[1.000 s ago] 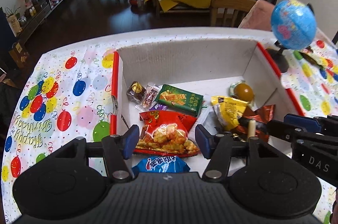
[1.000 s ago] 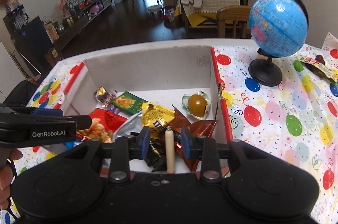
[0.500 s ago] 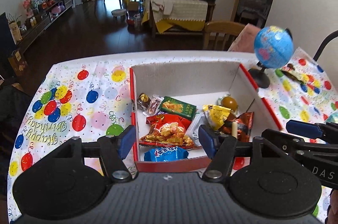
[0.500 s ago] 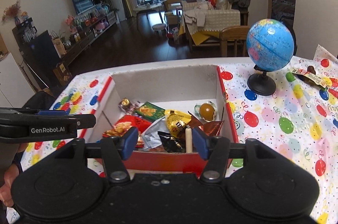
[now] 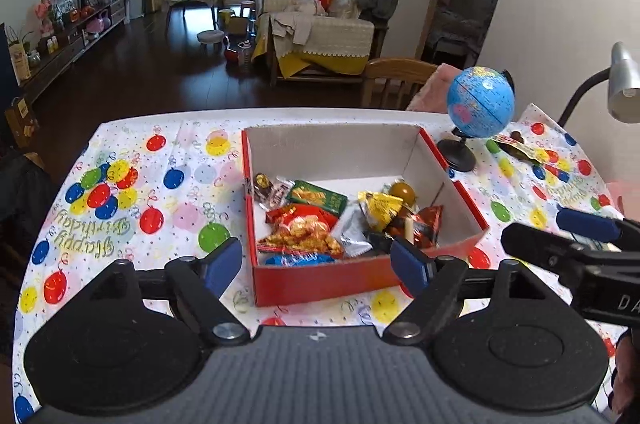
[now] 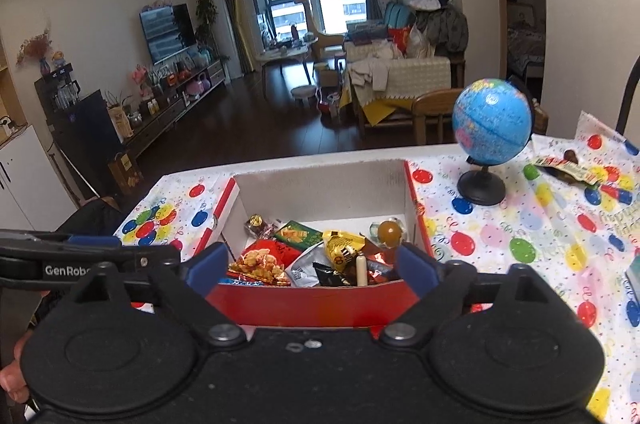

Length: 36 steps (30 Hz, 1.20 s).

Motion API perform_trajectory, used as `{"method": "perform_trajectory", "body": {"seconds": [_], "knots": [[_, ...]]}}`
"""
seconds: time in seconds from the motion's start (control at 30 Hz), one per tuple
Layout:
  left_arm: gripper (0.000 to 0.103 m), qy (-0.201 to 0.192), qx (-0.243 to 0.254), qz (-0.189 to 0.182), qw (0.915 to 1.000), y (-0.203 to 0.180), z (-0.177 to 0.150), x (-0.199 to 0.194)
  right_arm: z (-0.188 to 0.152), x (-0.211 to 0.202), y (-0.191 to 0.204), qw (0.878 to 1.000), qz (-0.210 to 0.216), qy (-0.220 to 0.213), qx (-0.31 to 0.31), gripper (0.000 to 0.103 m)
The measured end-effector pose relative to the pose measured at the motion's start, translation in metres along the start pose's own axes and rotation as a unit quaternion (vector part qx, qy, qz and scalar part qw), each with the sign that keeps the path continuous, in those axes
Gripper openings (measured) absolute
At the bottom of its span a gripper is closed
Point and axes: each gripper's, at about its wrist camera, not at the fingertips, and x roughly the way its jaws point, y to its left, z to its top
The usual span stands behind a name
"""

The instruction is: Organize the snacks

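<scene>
Hanging above the table, the left gripper (image 5: 316, 264) has its blue fingers (image 5: 222, 264) spread wide with nothing between them — they have just been opening. The right gripper (image 6: 312, 270) is wide too, its jaws also just opened, and it holds nothing.

Just past the fingertips of both sits the red box (image 5: 320, 282) on the balloon tablecloth (image 5: 132, 208). Its near wall lies right between the fingers. Inside, nearest the fingers, is a blue packet (image 5: 298, 259), then a red bag of fried bits (image 5: 302, 230), a silver packet (image 5: 354, 236) and a small white stick (image 5: 408, 228) standing up. Farther in lie a yellow packet (image 5: 380, 206), a green packet (image 5: 318, 197) and a round brown snack (image 5: 402, 191).

Beyond the box, off to the right of the fingers, stands a blue globe (image 5: 480, 102) — and one more snack wrapper (image 6: 568, 170) lies past it on the cloth.
</scene>
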Motion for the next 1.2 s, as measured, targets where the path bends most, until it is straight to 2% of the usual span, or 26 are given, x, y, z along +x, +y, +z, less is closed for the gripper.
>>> {"method": "perform_trajectory", "body": {"seconds": [0.07, 0.2, 0.43, 0.53, 0.7, 1.2], "knots": [[0.086, -0.002, 0.0, -0.004, 1.0, -0.001, -0.004, -0.006, -0.002, -0.007, 0.002, 1.0, 0.002, -0.006, -0.004, 0.093], [0.086, -0.006, 0.01, -0.016, 0.9998, -0.005, -0.01, -0.017, -0.005, -0.018, 0.005, 1.0, 0.01, -0.018, -0.004, 0.103], [0.087, -0.009, 0.011, -0.027, 0.9995, -0.007, -0.018, -0.036, -0.009, -0.033, 0.007, 0.999, 0.02, -0.036, 0.014, 0.103], [0.087, -0.002, 0.013, -0.017, 0.9998, -0.009, -0.022, -0.043, -0.011, -0.039, 0.008, 0.999, 0.021, -0.037, 0.017, 0.103], [0.087, -0.016, 0.014, -0.003, 0.9998, -0.008, -0.027, -0.058, -0.015, -0.047, 0.012, 0.999, 0.022, -0.038, 0.025, 0.103], [0.087, -0.036, 0.009, 0.004, 0.9993, -0.006, -0.031, -0.085, -0.026, -0.065, 0.018, 0.998, 0.02, -0.035, 0.044, 0.103]]}}
